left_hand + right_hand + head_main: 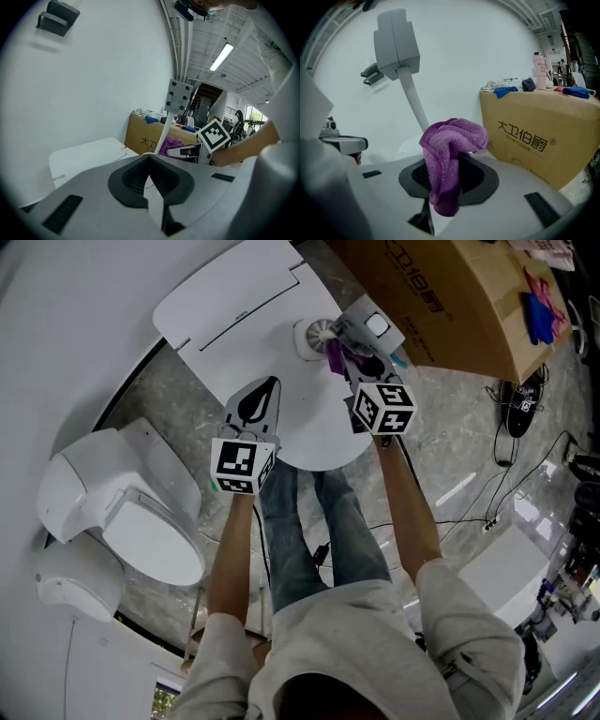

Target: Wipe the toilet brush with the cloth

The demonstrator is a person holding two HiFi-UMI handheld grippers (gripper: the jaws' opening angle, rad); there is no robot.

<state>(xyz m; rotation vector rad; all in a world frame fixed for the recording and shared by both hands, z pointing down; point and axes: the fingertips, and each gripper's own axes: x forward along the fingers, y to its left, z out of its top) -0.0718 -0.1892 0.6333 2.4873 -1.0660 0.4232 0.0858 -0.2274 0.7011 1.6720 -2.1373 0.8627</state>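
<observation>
The toilet brush stands in its round white holder [314,335] on a white table [309,432]. Its white handle [412,101] rises to a grey block at the top [396,40], also visible in the head view [375,324]. My right gripper [349,362] is shut on a purple cloth [449,150], held right beside the handle. The cloth [171,144] and handle [165,129] also show past my left gripper [149,158]. My left gripper [255,401] hovers over the table to the left of the brush, shut with nothing in it.
A large cardboard box [450,296] with clutter on top stands just right of the brush. A white toilet [141,512] sits at the lower left on the stone floor. Cables [506,451] and a shoe lie at the right. A white wall curves along the left.
</observation>
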